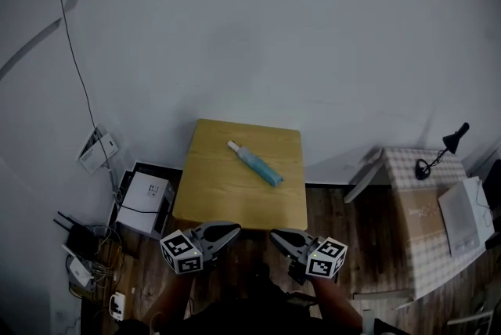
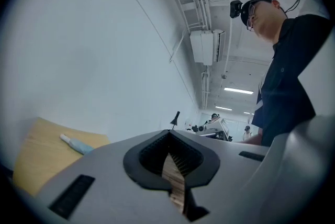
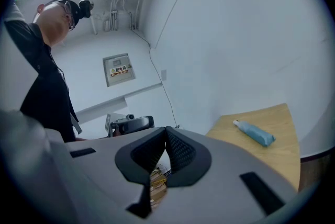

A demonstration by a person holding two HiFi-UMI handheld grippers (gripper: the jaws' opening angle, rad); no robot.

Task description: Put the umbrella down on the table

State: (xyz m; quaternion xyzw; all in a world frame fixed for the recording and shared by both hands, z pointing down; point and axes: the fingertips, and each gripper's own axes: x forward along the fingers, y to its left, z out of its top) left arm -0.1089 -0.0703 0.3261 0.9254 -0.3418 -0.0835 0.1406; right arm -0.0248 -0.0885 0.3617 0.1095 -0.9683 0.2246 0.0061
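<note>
- The clutter of cables [image 1: 86,247] and the white box [image 1: 145,202] sat on the floor below and to the left of the left hand-held gripper [image 1: 233,230]. A step or swing to that side could have snagged a lead or kicked the box.
- The left hand-held gripper had its jaws together with nothing between them, as its own view [image 2: 170,157] showed. It hung just off the near edge of the surface [image 1: 205,200]. A careless push forward could have knocked that edge and jolted whatever lay on top.
- The umbrella [image 1: 255,162] lay folded on the surface, ahead of both hand-held grippers and apart from them, slanting from its white tip at the far left to its blue end at the near right. The task looked finished, so the main risk was disturbing it. Being round and slim, it would probably roll if nudged or if the surface shook, and its blue end lay nearer the right edge, the likelier side for a fall.
- The right hand-held gripper [image 1: 275,235] was also pressed closed and empty, which its own view [image 3: 166,147] confirmed, and it hung just off the same near edge. Reaching in again with shut jaws could only shove the umbrella, not catch it.
- The checked table [image 1: 415,224] with the lamp [image 1: 442,153] stood well off to the right of that hand-held gripper, so only a wide turn that way would have threatened it.
</note>
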